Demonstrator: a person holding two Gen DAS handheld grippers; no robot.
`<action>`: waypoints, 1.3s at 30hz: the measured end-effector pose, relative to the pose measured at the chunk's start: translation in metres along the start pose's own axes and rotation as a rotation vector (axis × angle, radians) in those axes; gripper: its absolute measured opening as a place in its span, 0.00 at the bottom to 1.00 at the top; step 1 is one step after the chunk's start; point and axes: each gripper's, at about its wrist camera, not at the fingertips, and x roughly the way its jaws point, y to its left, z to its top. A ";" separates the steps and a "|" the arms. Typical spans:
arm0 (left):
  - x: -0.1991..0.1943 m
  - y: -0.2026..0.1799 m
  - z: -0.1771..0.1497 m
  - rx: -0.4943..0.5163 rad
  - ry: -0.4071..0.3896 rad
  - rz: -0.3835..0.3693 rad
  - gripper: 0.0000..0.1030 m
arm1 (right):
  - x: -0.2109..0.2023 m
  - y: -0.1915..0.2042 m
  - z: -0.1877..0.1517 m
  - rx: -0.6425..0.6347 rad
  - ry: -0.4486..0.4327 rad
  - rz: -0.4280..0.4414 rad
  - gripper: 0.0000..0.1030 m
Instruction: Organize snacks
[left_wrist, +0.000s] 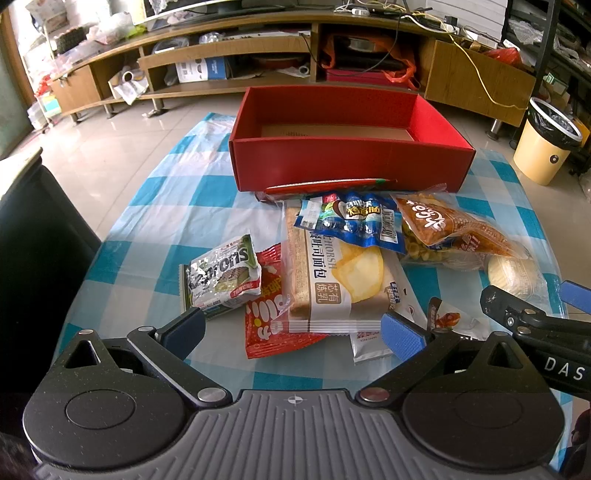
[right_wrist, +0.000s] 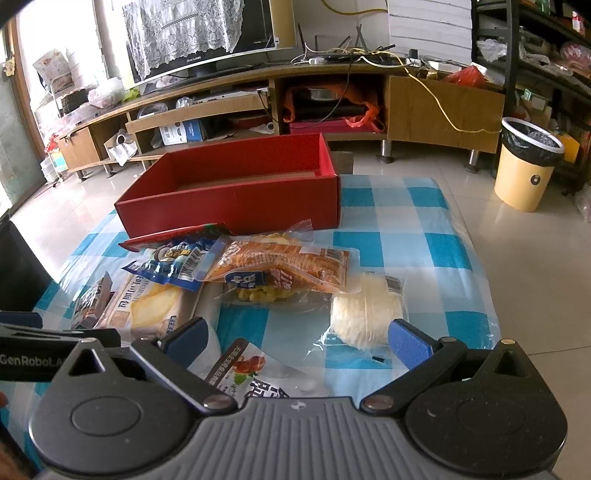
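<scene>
The left hand-held gripper hangs released, jaws spread wide above the near edge of the snack pile. The right hand-held gripper is likewise released, grasping nothing, over a white printed pouch. Nine snack packets lie on the blue-and-white checked worktop, some overlapping: one silver-green wafer pack, one white toast-bread packet, one blue packet, one orange bag. One empty red cardboard box stands just behind them.
</scene>
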 end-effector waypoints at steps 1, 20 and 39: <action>0.000 0.000 0.000 0.000 -0.001 0.000 0.99 | 0.000 0.000 0.000 0.000 0.000 0.000 0.98; -0.001 0.002 -0.001 0.000 0.000 -0.001 0.99 | 0.002 0.000 -0.001 0.005 0.011 0.005 0.98; -0.001 0.004 -0.003 0.001 0.004 0.000 0.99 | 0.004 -0.001 -0.002 0.012 0.031 0.009 0.98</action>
